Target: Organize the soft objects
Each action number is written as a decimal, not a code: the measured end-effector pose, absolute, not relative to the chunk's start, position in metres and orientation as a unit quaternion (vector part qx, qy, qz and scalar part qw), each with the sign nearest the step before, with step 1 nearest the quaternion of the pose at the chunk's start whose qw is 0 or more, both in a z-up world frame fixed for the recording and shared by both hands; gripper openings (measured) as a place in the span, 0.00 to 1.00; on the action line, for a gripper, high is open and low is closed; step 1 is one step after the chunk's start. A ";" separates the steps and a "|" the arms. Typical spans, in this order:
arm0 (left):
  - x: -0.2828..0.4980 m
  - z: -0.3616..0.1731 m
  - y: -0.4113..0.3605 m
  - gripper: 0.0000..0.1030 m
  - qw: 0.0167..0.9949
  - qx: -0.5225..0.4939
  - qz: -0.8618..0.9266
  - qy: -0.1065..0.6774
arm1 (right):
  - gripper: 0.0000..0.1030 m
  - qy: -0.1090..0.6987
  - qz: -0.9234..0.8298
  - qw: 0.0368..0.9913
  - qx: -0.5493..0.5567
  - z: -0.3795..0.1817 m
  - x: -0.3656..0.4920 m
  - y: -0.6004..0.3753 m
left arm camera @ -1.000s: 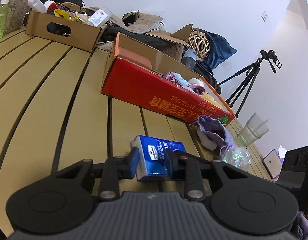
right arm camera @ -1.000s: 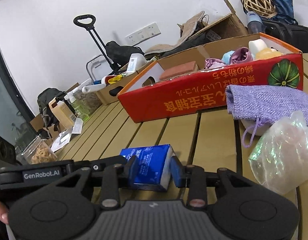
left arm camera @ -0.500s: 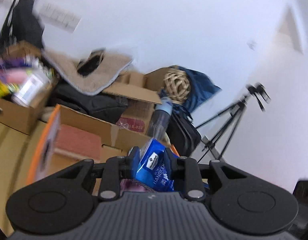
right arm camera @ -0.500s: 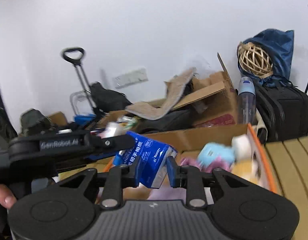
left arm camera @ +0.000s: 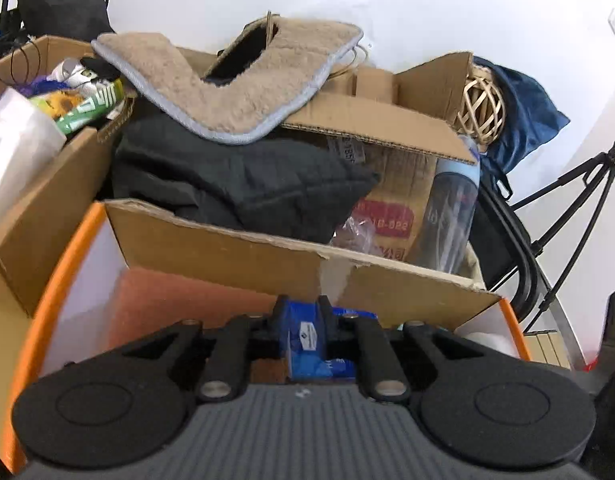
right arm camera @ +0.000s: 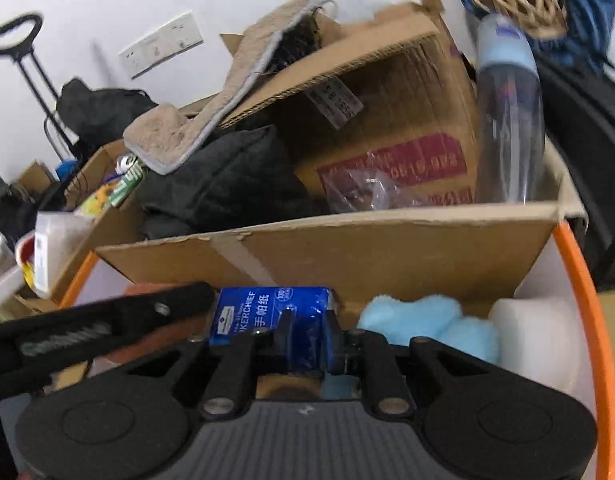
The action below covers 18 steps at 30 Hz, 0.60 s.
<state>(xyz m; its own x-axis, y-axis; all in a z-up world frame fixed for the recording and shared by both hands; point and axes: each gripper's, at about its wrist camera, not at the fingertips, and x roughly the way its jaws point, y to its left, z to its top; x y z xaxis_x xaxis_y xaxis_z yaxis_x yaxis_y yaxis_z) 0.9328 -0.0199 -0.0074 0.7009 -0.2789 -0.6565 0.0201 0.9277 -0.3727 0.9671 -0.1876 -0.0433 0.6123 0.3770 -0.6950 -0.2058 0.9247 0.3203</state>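
A blue tissue pack (left arm camera: 307, 336) is pinched by both grippers at once. My left gripper (left arm camera: 303, 330) is shut on one end; my right gripper (right arm camera: 307, 336) is shut on the other end of the pack (right arm camera: 267, 316). The pack hangs low inside the orange-rimmed cardboard box (left arm camera: 55, 292), in front of its brown back wall (right arm camera: 387, 256). Inside the box lie an orange-red sponge (left arm camera: 179, 304), a light blue fluffy cloth (right arm camera: 419, 320) and a white foam piece (right arm camera: 535, 332). The left gripper's arm (right arm camera: 87, 332) shows at the left of the right wrist view.
Behind the box sit a dark folded garment (left arm camera: 243, 184), a beige fleece mat (left arm camera: 235, 76), an open carton (left arm camera: 391, 152), a water bottle (right arm camera: 507, 112) and a wicker ball (left arm camera: 481, 108). A second cardboard box (left arm camera: 39, 208) with odds and ends stands left. A tripod (left arm camera: 579, 200) stands right.
Both grippers carried the tissue pack up off the slatted table, over the box's red front wall, and down into the box. The box's back wall now fills both views.
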 end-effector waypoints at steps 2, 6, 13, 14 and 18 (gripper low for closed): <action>0.929 -0.008 -0.017 0.13 0.902 -0.166 -0.082 0.390 | 0.15 0.409 0.161 0.893 0.102 -0.042 0.967 -0.188; 0.908 0.009 -0.018 0.14 0.906 -0.117 -0.094 0.394 | 0.17 0.401 0.156 0.900 0.072 -0.021 0.950 -0.182; 0.819 0.073 0.006 0.22 0.930 -0.014 -0.084 0.357 | 0.17 0.361 0.156 0.919 0.024 0.067 0.862 -0.204; 0.803 0.087 0.013 0.24 0.935 -0.009 -0.078 0.347 | 0.17 0.359 0.153 0.921 0.023 0.078 0.848 -0.212; 0.743 0.136 0.033 0.37 0.948 -0.007 -0.063 0.313 | 0.21 0.341 0.131 0.931 0.015 0.117 0.793 -0.234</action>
